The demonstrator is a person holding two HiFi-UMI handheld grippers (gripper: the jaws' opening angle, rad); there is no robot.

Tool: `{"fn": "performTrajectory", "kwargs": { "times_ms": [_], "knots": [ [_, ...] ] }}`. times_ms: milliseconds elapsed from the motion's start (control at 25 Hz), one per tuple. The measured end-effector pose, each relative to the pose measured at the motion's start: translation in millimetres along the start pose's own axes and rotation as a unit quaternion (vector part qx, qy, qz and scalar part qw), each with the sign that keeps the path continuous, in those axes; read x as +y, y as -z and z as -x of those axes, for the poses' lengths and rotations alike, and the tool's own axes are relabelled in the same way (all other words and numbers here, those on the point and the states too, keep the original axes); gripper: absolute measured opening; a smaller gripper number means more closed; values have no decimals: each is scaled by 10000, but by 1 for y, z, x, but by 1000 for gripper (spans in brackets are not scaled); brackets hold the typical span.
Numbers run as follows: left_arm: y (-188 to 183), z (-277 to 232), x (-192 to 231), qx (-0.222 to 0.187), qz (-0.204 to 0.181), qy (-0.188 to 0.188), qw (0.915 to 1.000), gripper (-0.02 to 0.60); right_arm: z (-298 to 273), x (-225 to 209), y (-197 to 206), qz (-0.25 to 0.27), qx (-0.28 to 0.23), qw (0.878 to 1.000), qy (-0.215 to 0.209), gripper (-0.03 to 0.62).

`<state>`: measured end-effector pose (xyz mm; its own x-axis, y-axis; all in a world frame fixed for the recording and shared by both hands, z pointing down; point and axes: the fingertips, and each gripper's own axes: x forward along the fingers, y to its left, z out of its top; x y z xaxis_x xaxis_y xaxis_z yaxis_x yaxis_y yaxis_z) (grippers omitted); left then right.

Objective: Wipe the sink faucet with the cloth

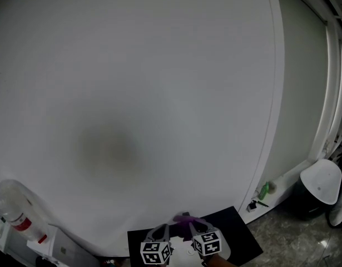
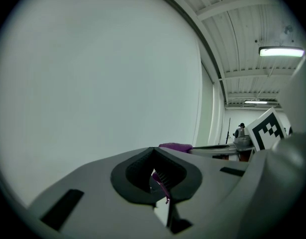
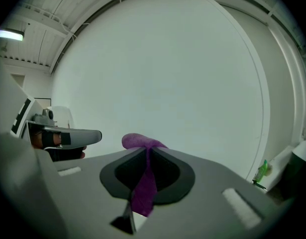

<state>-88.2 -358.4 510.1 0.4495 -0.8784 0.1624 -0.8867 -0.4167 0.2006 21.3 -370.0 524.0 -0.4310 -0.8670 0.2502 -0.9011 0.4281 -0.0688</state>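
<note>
No faucet or sink shows in any view; a plain white wall fills most of each. At the bottom edge of the head view, my left gripper (image 1: pixel 161 231) and right gripper (image 1: pixel 196 227) stand side by side over a black surface (image 1: pixel 240 235). The right gripper (image 3: pixel 146 151) is shut on a purple cloth (image 3: pixel 143 183), which bunches past the jaw tips and hangs down between the pads. The left gripper (image 2: pixel 153 151) has its jaws together, with only a thin purple sliver showing in the gap behind them. The cloth (image 2: pixel 175 147) lies just right of its tips.
A clear plastic bottle with a red band (image 1: pixel 16 210) stands at the lower left. A small green bottle (image 1: pixel 263 191) sits at the wall's foot on the right, beside a white lidded bin (image 1: pixel 321 185). A person stands far off in the left gripper view (image 2: pixel 240 131).
</note>
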Motion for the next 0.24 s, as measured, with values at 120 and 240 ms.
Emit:
{"fn": "performTrajectory", "kwargs": {
  "times_ms": [120,240],
  "knots": [
    [-3,-1,0,-41,-40,-1,10000,5,-2,0,0,15,18,10000,-18,31],
    [-6,-2,-3,-73,-75,20,9999,5,-3,-1,1,19,27,10000,-21,31]
  ]
}}
